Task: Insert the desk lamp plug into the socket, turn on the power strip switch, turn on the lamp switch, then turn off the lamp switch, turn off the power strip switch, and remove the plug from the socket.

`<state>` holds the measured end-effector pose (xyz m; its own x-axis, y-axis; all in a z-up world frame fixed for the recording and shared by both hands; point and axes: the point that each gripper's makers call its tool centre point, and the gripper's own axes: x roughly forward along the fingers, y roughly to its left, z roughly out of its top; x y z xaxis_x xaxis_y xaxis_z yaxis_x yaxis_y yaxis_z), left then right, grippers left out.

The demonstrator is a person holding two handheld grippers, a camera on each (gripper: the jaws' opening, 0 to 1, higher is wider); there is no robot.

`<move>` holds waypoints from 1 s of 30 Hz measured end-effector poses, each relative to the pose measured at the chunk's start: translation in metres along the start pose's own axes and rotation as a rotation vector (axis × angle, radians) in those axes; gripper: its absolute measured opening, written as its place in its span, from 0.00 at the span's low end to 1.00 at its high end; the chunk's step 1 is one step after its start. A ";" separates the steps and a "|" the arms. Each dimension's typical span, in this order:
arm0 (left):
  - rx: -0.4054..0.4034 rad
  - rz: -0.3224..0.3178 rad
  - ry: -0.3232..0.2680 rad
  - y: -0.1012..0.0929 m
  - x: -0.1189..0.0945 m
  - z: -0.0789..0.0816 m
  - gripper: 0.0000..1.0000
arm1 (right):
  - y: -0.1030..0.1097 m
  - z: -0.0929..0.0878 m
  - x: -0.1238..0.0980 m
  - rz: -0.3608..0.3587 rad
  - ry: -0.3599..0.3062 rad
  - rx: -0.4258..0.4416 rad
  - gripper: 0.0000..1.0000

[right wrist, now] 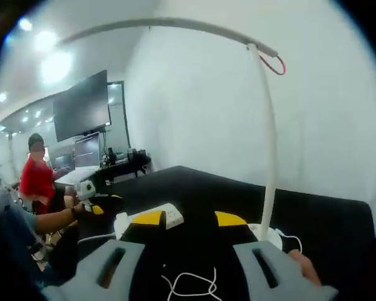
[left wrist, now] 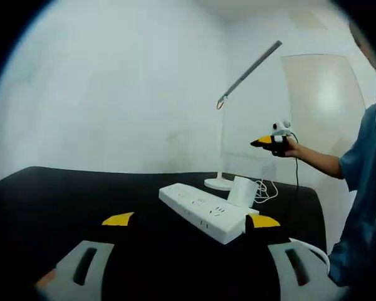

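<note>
A white power strip (left wrist: 203, 210) lies on the black table (left wrist: 81, 194), with a white block plug (left wrist: 242, 190) standing upright on its far end. Behind it the white desk lamp (left wrist: 222, 125) rises from its round base (left wrist: 218, 183). My left gripper (left wrist: 191, 221) hovers open just in front of the strip, nothing between its yellow tips. My right gripper (left wrist: 263, 142) hangs in the air right of the lamp pole. In the right gripper view it (right wrist: 190, 218) stands open above the table, the lamp pole (right wrist: 269, 157) to its right, the strip (right wrist: 169, 215) and left gripper (right wrist: 94, 207) beyond.
The lamp's white cord (right wrist: 191, 285) loops loosely on the table near the right gripper. A person's hand and blue sleeve (left wrist: 357, 169) reach in from the right. A white wall stands behind the table; a person in red (right wrist: 34, 179) and a monitor (right wrist: 81, 106) are farther off.
</note>
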<state>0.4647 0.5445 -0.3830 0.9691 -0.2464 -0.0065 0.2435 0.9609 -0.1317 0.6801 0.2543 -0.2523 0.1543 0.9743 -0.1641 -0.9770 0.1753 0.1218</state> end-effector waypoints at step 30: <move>-0.016 -0.004 -0.017 0.007 -0.001 0.002 0.66 | 0.082 0.082 -0.044 0.264 -0.203 0.319 0.35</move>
<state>0.4654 0.5513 -0.3816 0.9686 -0.2483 0.0107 0.2472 0.9577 -0.1472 0.6048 0.2377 -0.1552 -0.0373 0.9939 0.1040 -0.8976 -0.0791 0.4337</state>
